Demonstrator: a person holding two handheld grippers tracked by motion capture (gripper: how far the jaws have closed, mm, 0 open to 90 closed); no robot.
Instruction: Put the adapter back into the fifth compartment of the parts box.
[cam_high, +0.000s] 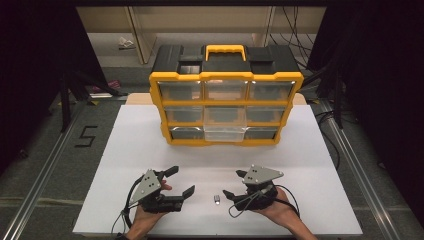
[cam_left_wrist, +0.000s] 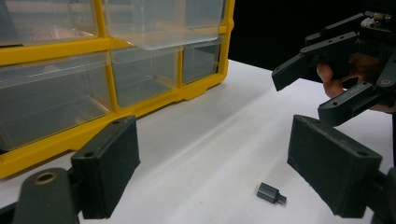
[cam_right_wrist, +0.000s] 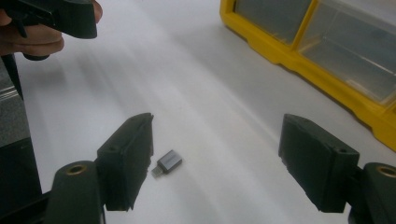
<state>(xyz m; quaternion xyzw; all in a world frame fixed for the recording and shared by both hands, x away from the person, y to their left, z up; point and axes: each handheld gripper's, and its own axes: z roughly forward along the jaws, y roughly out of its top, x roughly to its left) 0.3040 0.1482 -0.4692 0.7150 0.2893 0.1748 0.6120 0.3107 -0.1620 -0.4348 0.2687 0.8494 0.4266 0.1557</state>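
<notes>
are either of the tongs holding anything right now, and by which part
Nothing is held. The left tongs and the right tongs both stand open, and the small grey adapter lies loose on the white table between them, touched by neither.

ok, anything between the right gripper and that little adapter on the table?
Nothing visible. The adapter lies alone on the bare white table, just ahead of the right gripper, whose jaws stand open around it without touching. The left gripper sits off to the side.
</notes>
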